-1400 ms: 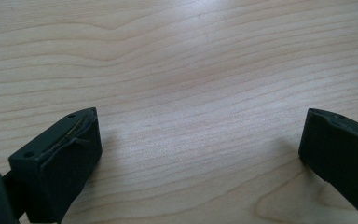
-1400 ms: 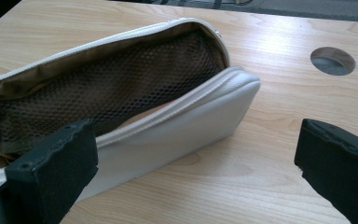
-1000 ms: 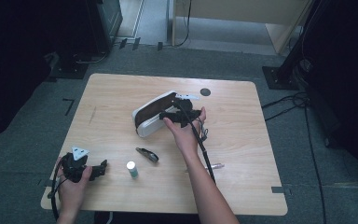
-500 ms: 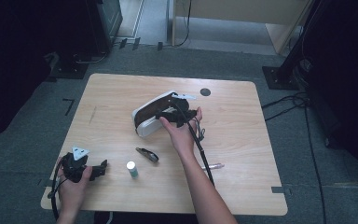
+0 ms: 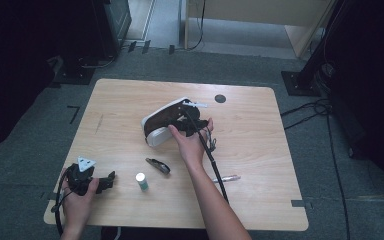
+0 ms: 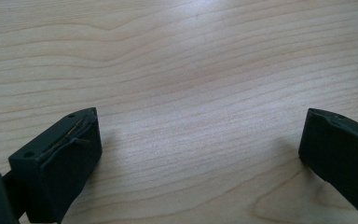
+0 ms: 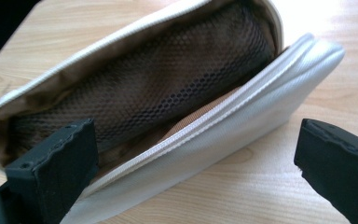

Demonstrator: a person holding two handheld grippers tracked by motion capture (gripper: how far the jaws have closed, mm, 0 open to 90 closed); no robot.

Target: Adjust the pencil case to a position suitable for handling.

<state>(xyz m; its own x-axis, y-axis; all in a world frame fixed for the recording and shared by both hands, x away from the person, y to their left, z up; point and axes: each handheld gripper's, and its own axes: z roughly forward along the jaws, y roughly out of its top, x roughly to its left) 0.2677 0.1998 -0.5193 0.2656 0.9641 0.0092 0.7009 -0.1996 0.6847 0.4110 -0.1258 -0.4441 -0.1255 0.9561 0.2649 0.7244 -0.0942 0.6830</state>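
1. Idleness is the risk nearest the person: the left gripper (image 5: pixel 111 181) rests at the near left corner of the surface (image 5: pixel 260 200), its fingers (image 6: pixel 60 163) spread wide over bare wood and holding nothing. If it swings in carelessly, it could strike the small bottle (image 5: pixel 140 181) standing just beside it and tip it over, since the bottle stands upright and narrow.
2. Beyond the bottle lie a dark folded tool (image 5: pixel 158 165) and, to the right, a pen (image 5: pixel 227 178). The cable (image 5: pixel 215 165) trailing from the right gripper runs just beside the pen, so a pull on it might drag the pen toward the edge.
3. At mid-surface the right gripper (image 5: pixel 187 125) hangs over the pouch (image 7: pixel 223 135), fingers (image 7: pixel 51 172) wide apart and gripping nothing. The white pouch lies on its side, mouth gaping toward the gripper, dark mesh lining showing.
4. The left finger sits at the mouth, near the mesh; closing here could snag the lining or pinch both walls together, shutting the mouth.
5. The pouch looks soft and light, so a push from the fingers could slide it toward the far edge rather than seat a grip.
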